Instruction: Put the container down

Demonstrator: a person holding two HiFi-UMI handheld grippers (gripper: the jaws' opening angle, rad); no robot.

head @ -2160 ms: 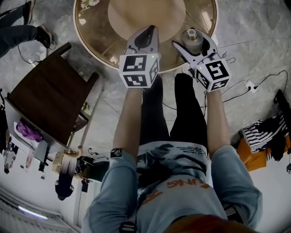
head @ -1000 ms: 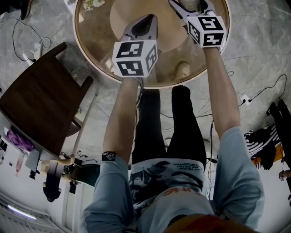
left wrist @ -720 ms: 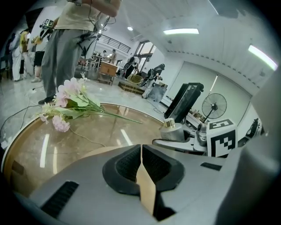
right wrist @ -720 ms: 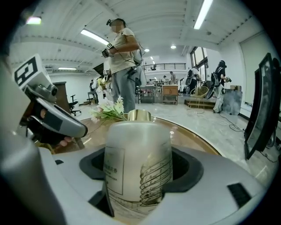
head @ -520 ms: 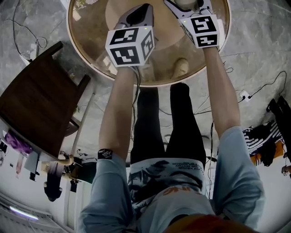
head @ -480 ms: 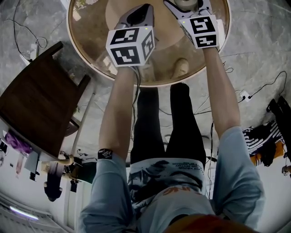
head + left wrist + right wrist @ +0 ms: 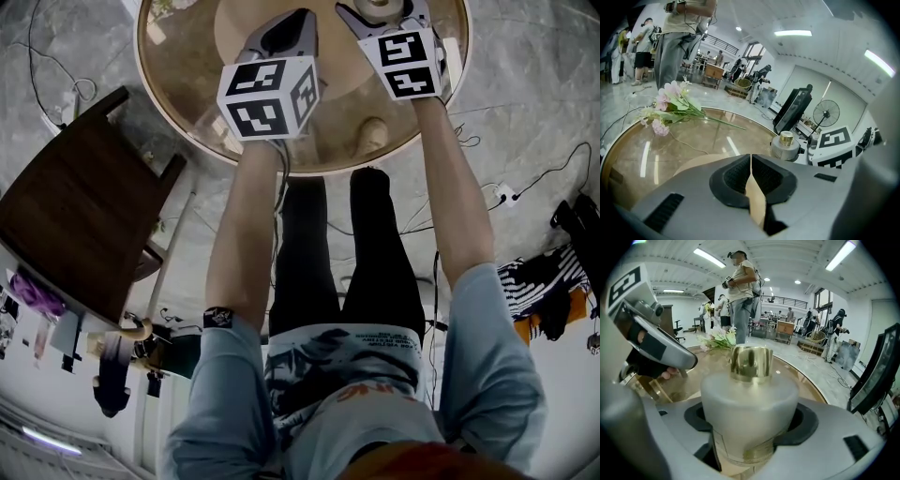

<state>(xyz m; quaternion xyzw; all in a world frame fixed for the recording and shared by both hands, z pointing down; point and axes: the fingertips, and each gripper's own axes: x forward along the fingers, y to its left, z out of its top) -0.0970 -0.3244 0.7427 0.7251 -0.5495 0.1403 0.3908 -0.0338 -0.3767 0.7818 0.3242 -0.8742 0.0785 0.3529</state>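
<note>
Clamped on frosted container (image 7: pixel 748 394) at frame centre: right hand-held gripper (image 7: pixel 750 439). Clenched on nothing: left hand-held gripper (image 7: pixel 751 174). Positioned over glass tabletop (image 7: pixel 693 140), upper edge of head view; contact not verifiable. Placement judged incomplete. Remaining: lower, seat, release.

White ceiling strip lights (image 7: pixel 792 33) above the left hand-held gripper (image 7: pixel 751 159) streak glare on the glossy round brown surface (image 7: pixel 693 136); corners darken

Frosted white container (image 7: pixel 749 404) w/ shiny gold metal cap (image 7: pixel 751 362) is looking matt, smooth; round brown glass-topped table (image 7: pixel 693 140) is gleaming glossy; dark wooden side table (image 7: pixel 84 216) is looking matt.
</note>
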